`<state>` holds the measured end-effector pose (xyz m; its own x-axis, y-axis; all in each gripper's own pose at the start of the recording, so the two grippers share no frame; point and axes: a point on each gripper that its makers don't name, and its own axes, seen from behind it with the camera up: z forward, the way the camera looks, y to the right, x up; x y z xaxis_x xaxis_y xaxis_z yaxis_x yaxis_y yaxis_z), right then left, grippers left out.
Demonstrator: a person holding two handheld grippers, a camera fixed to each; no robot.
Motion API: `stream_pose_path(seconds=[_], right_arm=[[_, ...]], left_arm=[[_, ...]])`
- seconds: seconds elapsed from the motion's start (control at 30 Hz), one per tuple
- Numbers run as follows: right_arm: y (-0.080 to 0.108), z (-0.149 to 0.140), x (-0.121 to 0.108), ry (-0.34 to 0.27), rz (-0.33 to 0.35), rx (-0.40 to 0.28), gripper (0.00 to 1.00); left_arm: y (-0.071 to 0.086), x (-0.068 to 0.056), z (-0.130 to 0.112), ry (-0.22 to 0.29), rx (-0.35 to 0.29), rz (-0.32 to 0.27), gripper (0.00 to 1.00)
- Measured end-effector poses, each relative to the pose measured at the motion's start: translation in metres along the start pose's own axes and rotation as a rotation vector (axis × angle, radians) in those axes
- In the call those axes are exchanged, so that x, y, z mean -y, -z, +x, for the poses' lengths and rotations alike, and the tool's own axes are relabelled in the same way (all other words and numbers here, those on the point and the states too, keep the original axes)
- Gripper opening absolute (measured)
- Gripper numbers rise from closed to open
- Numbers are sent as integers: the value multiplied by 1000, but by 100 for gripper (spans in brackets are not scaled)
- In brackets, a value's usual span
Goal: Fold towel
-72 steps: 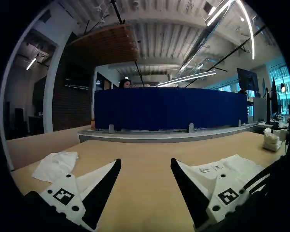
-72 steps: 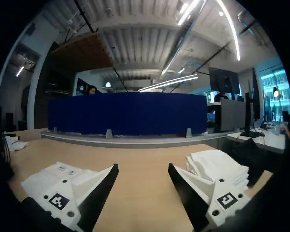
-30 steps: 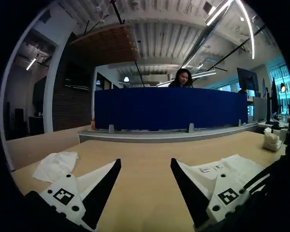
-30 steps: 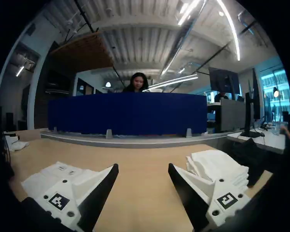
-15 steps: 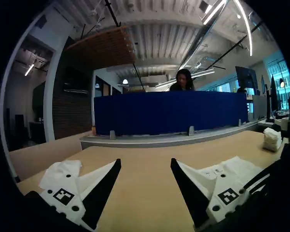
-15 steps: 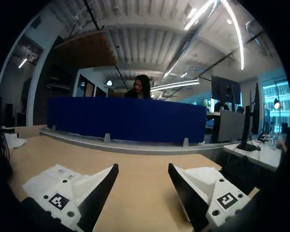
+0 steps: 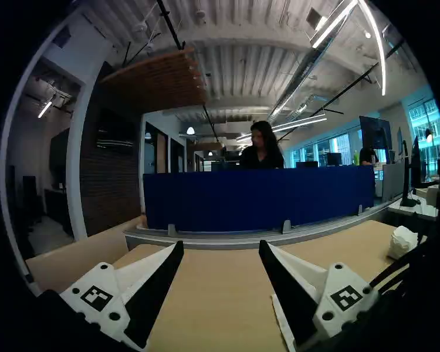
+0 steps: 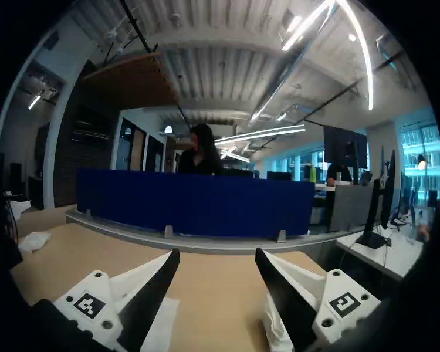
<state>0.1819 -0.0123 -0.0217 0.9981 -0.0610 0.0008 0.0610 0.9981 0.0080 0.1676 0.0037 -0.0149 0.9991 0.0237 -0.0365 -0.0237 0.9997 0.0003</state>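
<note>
My left gripper [image 7: 220,243] is open and held above the wooden table [image 7: 220,293], with nothing between its fingers. A sliver of a flat white towel [image 7: 277,320] peeks out beside its right finger. My right gripper [image 8: 217,251] is open too, over the same table [image 8: 214,293]. A corner of the flat white towel [image 8: 163,321] lies by its left finger. A stack of folded white towels [image 8: 271,320] sits partly hidden behind its right finger.
A blue divider [image 7: 255,199] runs along the table's far edge, and a person [image 7: 261,149] stands behind it. One crumpled white cloth [image 7: 403,240] lies at the right, another crumpled white cloth [image 8: 35,240] at the left. Monitors [image 8: 375,211] stand on a desk to the right.
Both grippers have lifted and tipped upward, so the towels have dropped low in both views. The person behind the divider has stood up. Both grippers stay open.
</note>
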Motion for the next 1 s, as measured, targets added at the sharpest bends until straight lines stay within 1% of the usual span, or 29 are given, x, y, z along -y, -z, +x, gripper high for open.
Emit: stream_pose_path(seconds=[0.17, 0.3, 0.5, 0.6, 0.67, 0.7, 0.8, 1.0], right_arm=[[1, 24, 4, -15, 2, 1, 100], [1, 39, 7, -18, 9, 2, 100], [1, 50, 10, -18, 13, -1, 100], [1, 52, 11, -17, 19, 3, 100], [0, 52, 12, -13, 21, 8, 100], [0, 53, 12, -11, 23, 10, 100], [-1, 53, 13, -2, 38, 18, 100], [1, 46, 21, 16, 99, 67, 100]], left_arm=[[1, -2, 23, 5, 2, -1, 95], [2, -2, 35, 17, 1, -2, 95], [0, 3, 45, 22, 2, 1, 95], [0, 3, 50, 20, 7, -7, 95], [1, 1, 51, 12, 13, -19, 95], [1, 0, 52, 7, 16, -26, 95], [1, -10, 52, -16, 34, -66, 95], [5, -37, 42, -57, 100, -185, 95]])
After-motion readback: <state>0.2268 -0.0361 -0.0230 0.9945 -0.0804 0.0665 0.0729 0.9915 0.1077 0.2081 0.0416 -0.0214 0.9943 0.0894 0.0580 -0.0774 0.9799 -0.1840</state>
